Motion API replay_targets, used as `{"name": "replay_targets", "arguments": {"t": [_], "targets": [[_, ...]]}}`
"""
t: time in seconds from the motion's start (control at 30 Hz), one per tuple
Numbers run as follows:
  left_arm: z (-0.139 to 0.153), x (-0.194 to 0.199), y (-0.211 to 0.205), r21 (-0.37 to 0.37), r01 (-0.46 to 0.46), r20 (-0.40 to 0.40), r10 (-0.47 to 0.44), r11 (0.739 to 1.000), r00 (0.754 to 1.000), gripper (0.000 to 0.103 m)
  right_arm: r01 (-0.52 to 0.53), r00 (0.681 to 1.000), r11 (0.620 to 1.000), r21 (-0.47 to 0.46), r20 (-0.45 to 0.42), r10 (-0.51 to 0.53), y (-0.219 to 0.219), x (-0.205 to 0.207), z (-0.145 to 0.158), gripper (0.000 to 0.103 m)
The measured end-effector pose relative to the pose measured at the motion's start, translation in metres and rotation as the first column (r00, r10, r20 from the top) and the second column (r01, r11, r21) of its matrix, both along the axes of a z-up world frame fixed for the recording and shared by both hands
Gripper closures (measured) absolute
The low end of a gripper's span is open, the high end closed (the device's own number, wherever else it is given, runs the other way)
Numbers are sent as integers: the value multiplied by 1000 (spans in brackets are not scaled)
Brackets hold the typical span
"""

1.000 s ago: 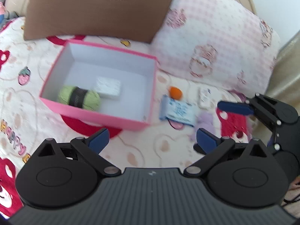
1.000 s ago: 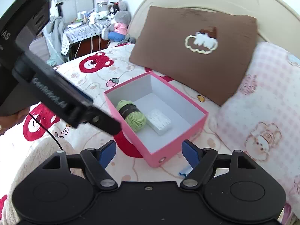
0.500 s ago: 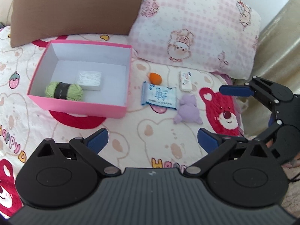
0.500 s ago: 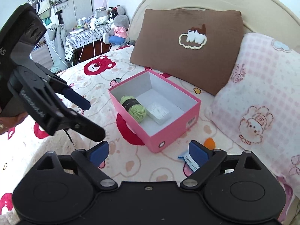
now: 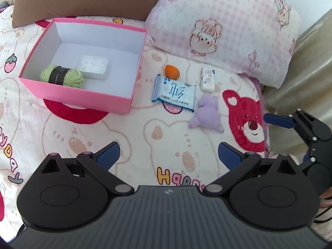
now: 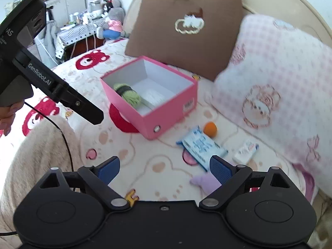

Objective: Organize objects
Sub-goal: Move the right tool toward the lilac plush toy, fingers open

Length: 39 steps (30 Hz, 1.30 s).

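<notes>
An open pink box on the bedspread holds a green yarn ball and a white packet. To its right lie an orange ball, a blue tissue pack, a small white carton and a purple plush. My left gripper hovers open and empty over the blanket, short of these items. My right gripper is open too, with the purple plush by its right finger and the tissue pack just ahead.
A brown pillow and a pink checked pillow lean behind the box and items. The bed's edge and gold fabric lie to the right. A beige sleeve and cable sit low on the left.
Both grippers have drawn back and rightward from the box, so the loose items beside it now show fully. The right gripper's jaws have spread wider.
</notes>
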<state>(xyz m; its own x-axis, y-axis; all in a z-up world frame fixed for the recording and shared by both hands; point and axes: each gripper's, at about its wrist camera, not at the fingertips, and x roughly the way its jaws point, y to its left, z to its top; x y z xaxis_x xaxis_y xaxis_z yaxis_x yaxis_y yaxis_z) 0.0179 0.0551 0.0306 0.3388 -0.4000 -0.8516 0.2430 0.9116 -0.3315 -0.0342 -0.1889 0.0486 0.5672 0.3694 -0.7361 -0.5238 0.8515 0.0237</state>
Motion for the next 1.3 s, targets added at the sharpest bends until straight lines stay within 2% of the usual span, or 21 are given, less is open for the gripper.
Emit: {"name": "replay_targets", "arguments": {"t": [0.17,0.27,0.4,0.67,0.83,0.9,1.03,1.17,1.3], "targets": [[-27,-5,-17,22,18,-9,-18,1000,1000,1,26,1000,1000,-4,-11,-27,-14,-4,-20,7],[-39,-4,-33,76,52,5,-52,996,999,1,31,999,999,-27,26,-30,-19,-6,-29,7],[-47,-1,-48,103,78,25,-81,992,996,1,75,996,997,-35,49,-74,-28,0,-38,7],[-63,10,-69,70,76,9,-76,995,997,1,195,978,978,71,-90,-188,-75,33,-51,7],[-73,16,-83,93,71,41,-75,993,996,1,281,944,925,256,-247,-219,-102,49,-58,7],[-78,20,-86,81,71,38,-74,994,997,1,298,938,913,277,-264,-226,-103,51,-61,7],[-87,25,-95,36,68,25,-69,997,997,1,305,940,927,220,-223,-257,-98,59,-66,7],[-99,32,-109,-13,66,28,-66,998,997,1,304,949,942,142,-132,-286,-99,70,-68,8],[-116,44,-121,-50,42,20,-42,998,999,2,288,957,948,132,-83,-279,-108,82,-69,8]]}}
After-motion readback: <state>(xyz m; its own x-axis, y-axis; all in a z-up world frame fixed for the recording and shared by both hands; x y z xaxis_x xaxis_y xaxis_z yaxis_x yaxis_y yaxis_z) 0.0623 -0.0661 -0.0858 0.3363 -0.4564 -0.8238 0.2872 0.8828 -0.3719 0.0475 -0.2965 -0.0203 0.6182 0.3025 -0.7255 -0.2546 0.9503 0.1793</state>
